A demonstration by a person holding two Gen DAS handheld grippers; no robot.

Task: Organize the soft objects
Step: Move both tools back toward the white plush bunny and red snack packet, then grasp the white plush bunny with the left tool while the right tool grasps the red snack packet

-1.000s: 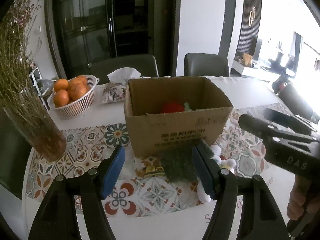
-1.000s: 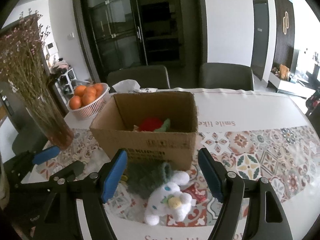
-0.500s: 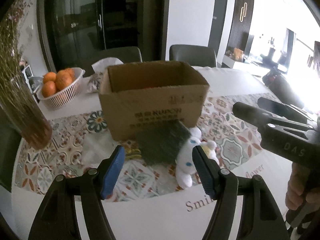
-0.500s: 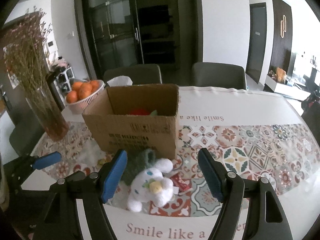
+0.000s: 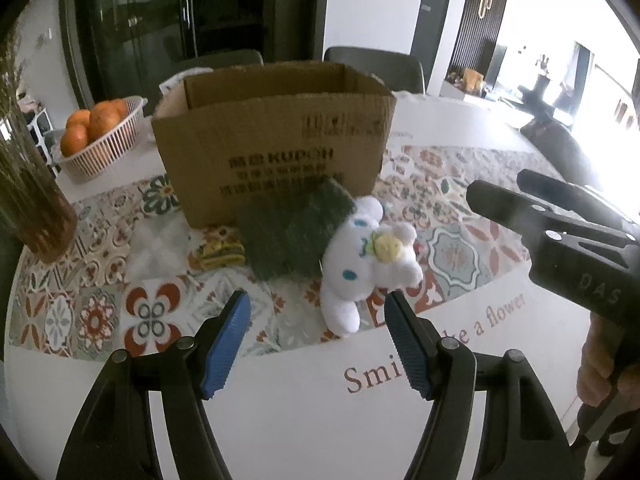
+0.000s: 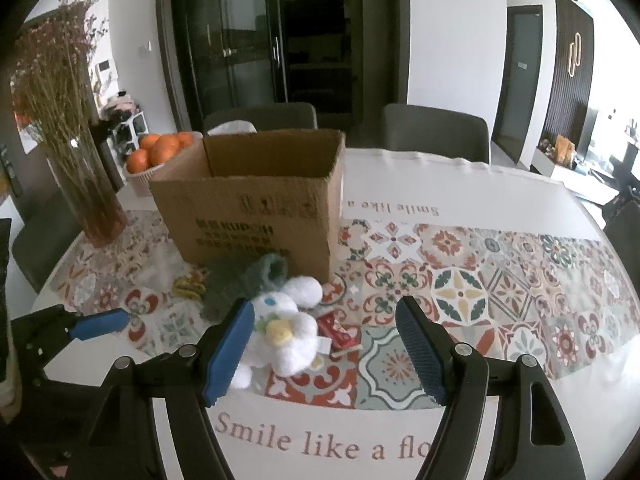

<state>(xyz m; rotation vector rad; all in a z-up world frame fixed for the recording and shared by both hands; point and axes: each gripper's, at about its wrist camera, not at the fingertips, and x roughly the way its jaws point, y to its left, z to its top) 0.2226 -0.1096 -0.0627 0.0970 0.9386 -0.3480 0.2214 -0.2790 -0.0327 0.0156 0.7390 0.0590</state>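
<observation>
left gripper [image 5: 316,340] wide open, empty, lower centre, right gripper [image 6: 326,346] wide open, empty, white plush [image 5: 370,256] mid-frame, against green knit [image 5: 292,232], cardboard box [image 5: 272,140] behind

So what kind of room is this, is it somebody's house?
Most likely a home dining room. A big table with a patterned tablecloth has dining chairs round it, plus a basket of oranges and a vase of dried flowers. A dark glass cabinet stands behind.
</observation>
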